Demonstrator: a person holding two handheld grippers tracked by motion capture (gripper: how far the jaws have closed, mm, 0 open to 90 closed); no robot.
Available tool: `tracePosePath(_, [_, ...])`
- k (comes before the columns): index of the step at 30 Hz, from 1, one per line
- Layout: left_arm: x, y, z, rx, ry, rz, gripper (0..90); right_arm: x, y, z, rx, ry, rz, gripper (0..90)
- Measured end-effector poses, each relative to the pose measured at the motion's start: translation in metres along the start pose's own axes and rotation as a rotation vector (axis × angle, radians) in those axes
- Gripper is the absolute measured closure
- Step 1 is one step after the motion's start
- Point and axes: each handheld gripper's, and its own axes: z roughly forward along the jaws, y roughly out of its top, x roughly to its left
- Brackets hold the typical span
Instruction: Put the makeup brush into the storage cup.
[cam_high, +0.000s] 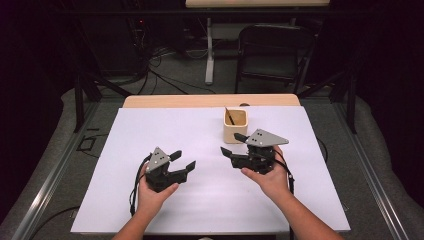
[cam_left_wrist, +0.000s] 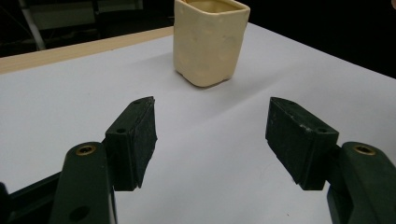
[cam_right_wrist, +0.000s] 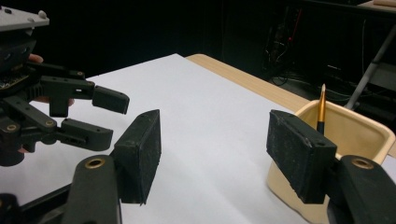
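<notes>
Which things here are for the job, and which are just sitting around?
For the job:
- cream square cup
- pen standing inside the cup
- left gripper, jaws open
- right gripper, jaws open, next to the cup

Just sitting around:
- white sheet covering the table
- folding chair behind the table
- cables on the floor

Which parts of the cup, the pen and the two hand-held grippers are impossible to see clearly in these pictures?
- Pen: in the right gripper view its lower part is hidden inside the cup; in the high view it is too small to tell its type.
- Cup: the left gripper view's top edge cuts off its rim, so its inside is hidden.
- Cup's base: in the high view, the right hand-held gripper partly covers it.
- Left hand-held gripper: the hand hides its underside.
</notes>
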Motion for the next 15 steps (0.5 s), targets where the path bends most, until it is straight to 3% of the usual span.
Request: tracePosePath(15, [0.001, 0.0, 0.0, -0.001, 0.002, -0.004, 33.7, 0.006, -0.019, -0.004, 0.01, 0.007, 0.015, 35.3])
